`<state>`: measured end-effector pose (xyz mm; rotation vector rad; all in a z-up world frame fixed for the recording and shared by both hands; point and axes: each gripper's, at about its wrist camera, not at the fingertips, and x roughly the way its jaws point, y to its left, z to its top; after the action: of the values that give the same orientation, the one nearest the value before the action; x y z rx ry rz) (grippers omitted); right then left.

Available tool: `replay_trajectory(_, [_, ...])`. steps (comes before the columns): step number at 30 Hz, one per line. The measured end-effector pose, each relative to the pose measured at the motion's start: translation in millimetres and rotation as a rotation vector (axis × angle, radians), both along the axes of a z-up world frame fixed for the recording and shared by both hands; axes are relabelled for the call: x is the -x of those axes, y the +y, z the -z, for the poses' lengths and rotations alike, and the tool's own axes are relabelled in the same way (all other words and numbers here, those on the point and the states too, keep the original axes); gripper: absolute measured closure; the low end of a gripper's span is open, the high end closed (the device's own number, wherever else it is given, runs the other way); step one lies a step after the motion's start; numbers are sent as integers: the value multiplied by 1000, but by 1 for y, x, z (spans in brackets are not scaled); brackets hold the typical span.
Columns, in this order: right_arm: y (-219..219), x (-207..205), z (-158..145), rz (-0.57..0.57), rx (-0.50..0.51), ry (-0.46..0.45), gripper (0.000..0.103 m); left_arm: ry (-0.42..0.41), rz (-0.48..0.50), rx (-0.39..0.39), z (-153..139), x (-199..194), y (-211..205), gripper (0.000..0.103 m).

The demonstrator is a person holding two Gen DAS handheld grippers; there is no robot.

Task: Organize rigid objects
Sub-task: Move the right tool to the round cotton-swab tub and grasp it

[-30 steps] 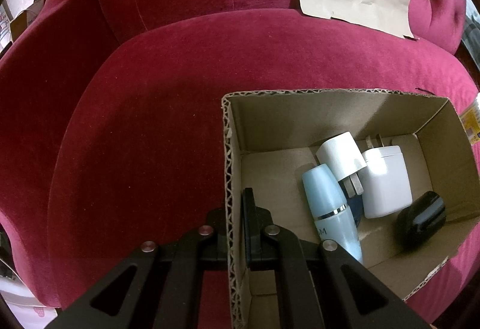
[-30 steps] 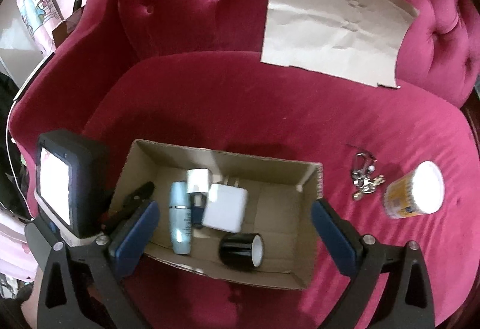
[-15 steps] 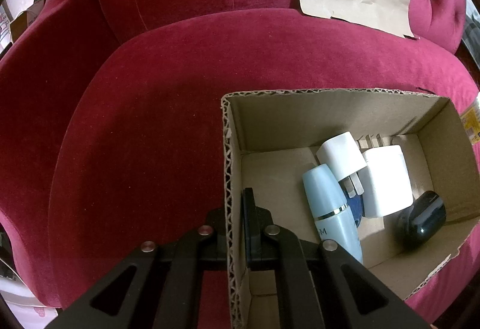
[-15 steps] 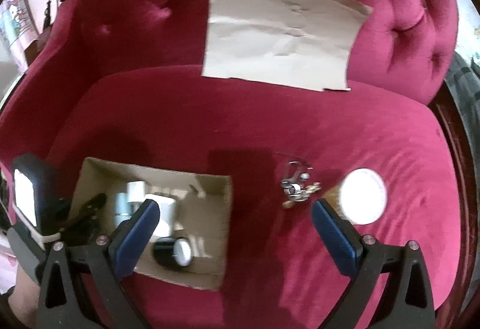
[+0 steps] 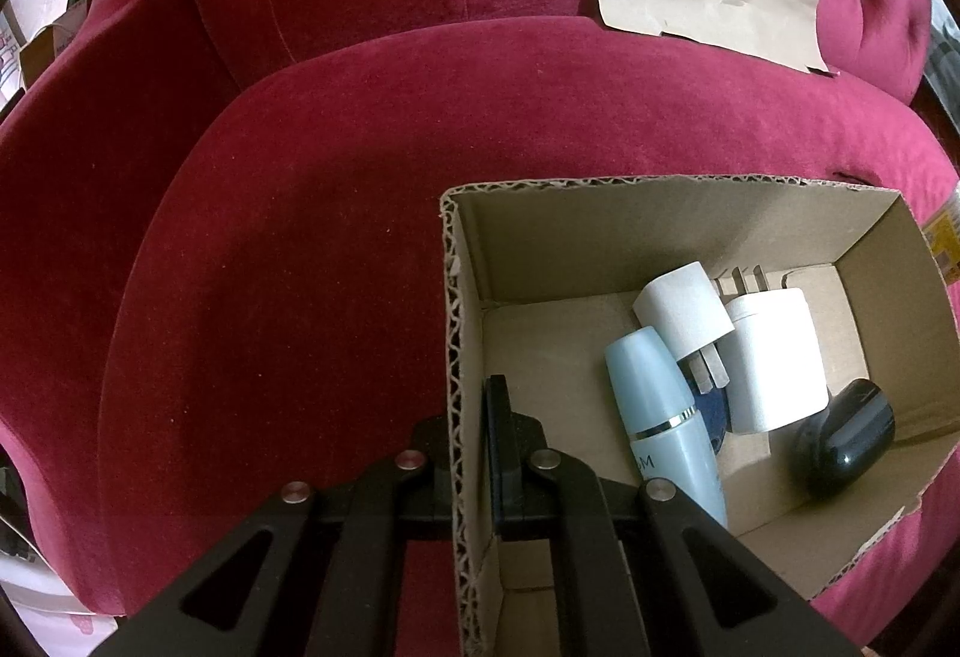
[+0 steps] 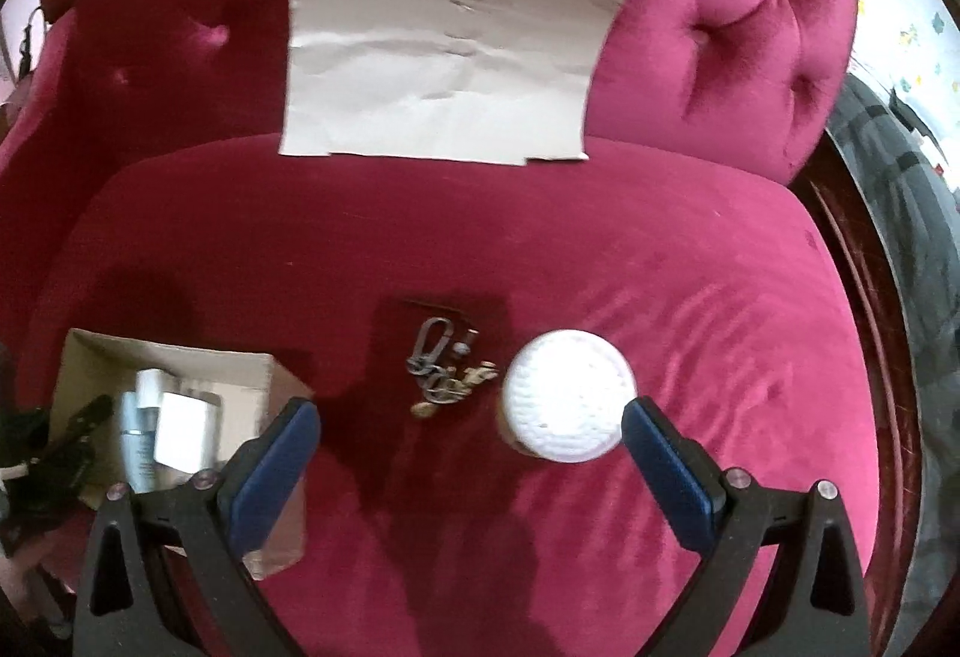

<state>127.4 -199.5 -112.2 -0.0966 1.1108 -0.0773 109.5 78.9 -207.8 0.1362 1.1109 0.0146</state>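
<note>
— Two grippers, so tell me about each.

— My left gripper (image 5: 474,435) is clamped tight on the corrugated side wall of the cardboard box (image 5: 660,231), one finger outside and one inside. My right gripper (image 6: 471,432) has its blue pads spread wide with nothing between them, hanging over the red velvet sofa seat (image 6: 720,309).

— What lies in the box?

— Against the box's far wall, a small white plug adapter (image 5: 681,309) with its prongs toward me, touching a larger white charger (image 5: 774,357). Beside them, nearer the wall I hold, lies a pale blue bottle (image 5: 660,411) with a silver band; it carries dark lettering, and only an "M" reads clearly. A glossy black rounded thing (image 5: 843,438) lies at the box's near right corner. Something dark blue peeks from under the adapter; I cannot tell what it is.

— And outside the box?

— To the right of the box, on the seat, a bunch of keys (image 6: 444,369), then a round container with a white dimpled lid (image 6: 567,402) just beside them, close to my right pad. A creased brown paper sheet (image 6: 444,69) leans on the tufted backrest beyond the box.
</note>
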Motion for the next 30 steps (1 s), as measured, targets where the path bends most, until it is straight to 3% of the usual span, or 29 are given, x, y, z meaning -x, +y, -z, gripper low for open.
replay_trajectory(11, [-30, -8, 29, 49, 47, 16, 0, 1, 2, -3, 0, 0, -1, 97])
replay_trajectory(30, [-61, -24, 53, 111, -37, 25, 5, 3, 1, -6, 1, -1, -3, 97])
